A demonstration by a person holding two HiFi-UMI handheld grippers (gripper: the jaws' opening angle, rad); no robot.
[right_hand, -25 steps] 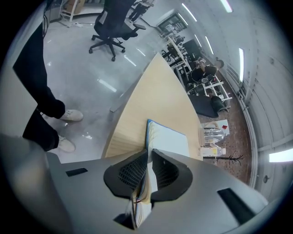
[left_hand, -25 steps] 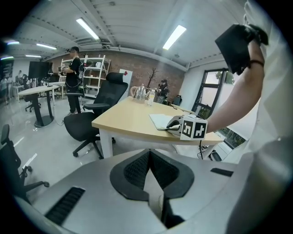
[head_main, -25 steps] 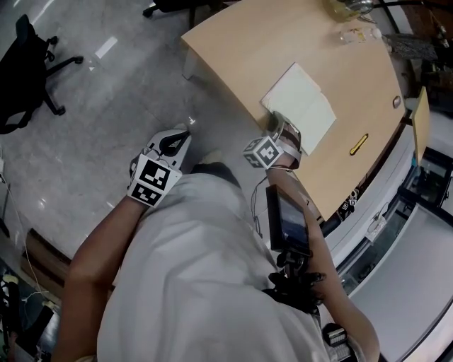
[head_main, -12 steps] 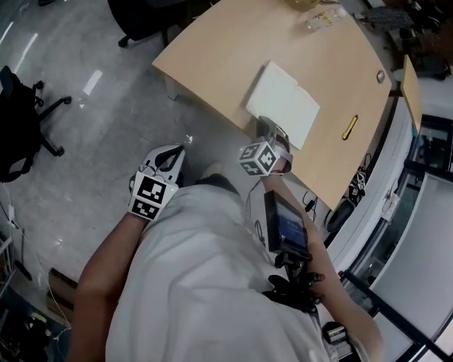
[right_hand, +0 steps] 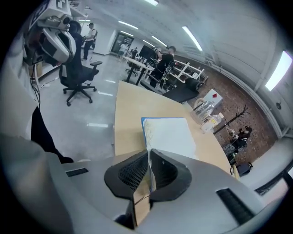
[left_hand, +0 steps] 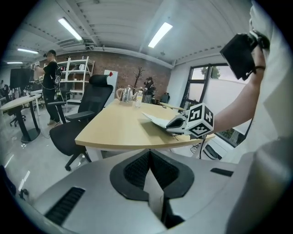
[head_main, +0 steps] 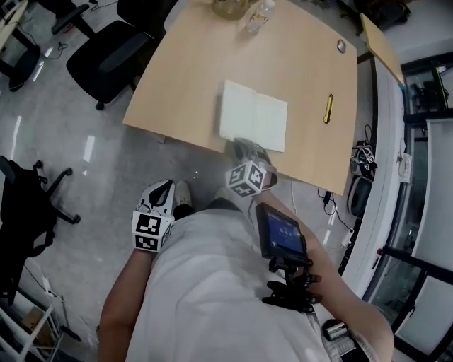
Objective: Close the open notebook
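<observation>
The open notebook (head_main: 253, 117) lies flat with white pages up, near the front edge of the wooden table (head_main: 191, 85). My right gripper (head_main: 244, 146) sits at the notebook's near edge, jaws shut; whether a page is pinched I cannot tell. In the right gripper view the notebook (right_hand: 169, 135) with its blue cover edge spreads just beyond the closed right gripper (right_hand: 149, 153). My left gripper (head_main: 164, 189) hangs off the table over the floor, shut and empty. The left gripper view shows the left gripper (left_hand: 149, 153) aimed at the table (left_hand: 114, 128), the notebook (left_hand: 153, 119) and the right gripper (left_hand: 175, 124).
A yellow pen-like object (head_main: 328, 108) lies right of the notebook. A plastic bottle (head_main: 256, 15) and a glass jug (head_main: 230, 7) stand at the far edge. A black office chair (head_main: 106, 60) stands left of the table. People (left_hand: 49, 82) stand in the background.
The head view has swung so the table now lies more squarely ahead. The right gripper stays at the notebook's near edge and the left gripper stays off the table.
</observation>
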